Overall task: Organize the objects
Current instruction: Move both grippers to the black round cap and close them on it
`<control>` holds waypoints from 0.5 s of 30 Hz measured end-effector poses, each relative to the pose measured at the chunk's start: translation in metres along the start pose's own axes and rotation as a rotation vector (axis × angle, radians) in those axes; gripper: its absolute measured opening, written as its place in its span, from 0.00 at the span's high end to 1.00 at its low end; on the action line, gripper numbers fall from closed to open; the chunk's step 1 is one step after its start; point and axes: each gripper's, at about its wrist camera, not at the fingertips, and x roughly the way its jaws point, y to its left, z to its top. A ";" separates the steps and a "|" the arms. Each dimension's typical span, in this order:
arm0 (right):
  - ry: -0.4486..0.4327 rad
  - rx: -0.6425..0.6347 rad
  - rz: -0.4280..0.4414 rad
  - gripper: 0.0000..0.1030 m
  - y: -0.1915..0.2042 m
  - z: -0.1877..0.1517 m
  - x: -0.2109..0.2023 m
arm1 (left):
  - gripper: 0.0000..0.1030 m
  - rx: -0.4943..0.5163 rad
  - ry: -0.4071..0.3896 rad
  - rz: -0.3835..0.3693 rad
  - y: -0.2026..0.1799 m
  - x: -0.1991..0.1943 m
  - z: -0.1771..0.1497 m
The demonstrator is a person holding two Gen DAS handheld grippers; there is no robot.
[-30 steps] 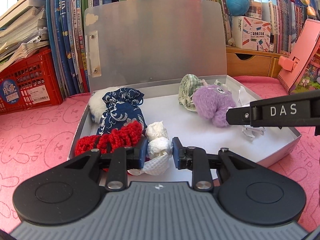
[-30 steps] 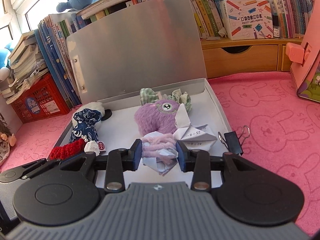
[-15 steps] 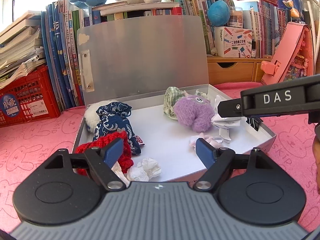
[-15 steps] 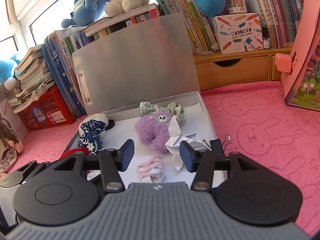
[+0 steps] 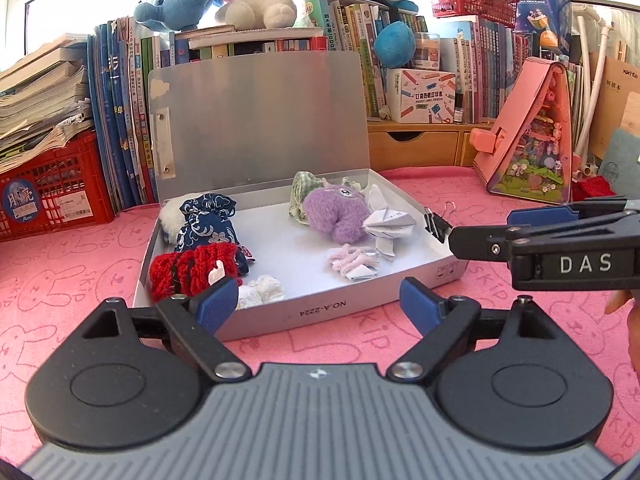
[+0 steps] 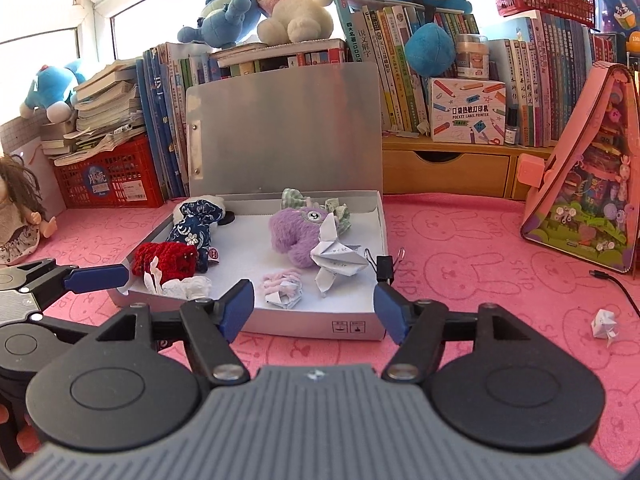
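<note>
I hold both the left hand-held gripper and right hand-held gripper spread wide, empty, short of the box, so its lid can close.

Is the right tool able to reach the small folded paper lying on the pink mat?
Probably yes: the right tool is open and empty, and the folded paper lies alone on the mat, nothing between.
</note>
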 end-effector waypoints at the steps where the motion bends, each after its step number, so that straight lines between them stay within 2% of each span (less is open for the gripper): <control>1: -0.004 -0.009 -0.001 0.22 0.000 -0.004 -0.006 | 0.12 -0.003 -0.001 -0.010 -0.002 -0.005 -0.003; 15: -0.022 -0.028 -0.036 0.18 -0.016 -0.049 -0.057 | 0.11 -0.019 -0.001 -0.085 -0.031 -0.063 -0.049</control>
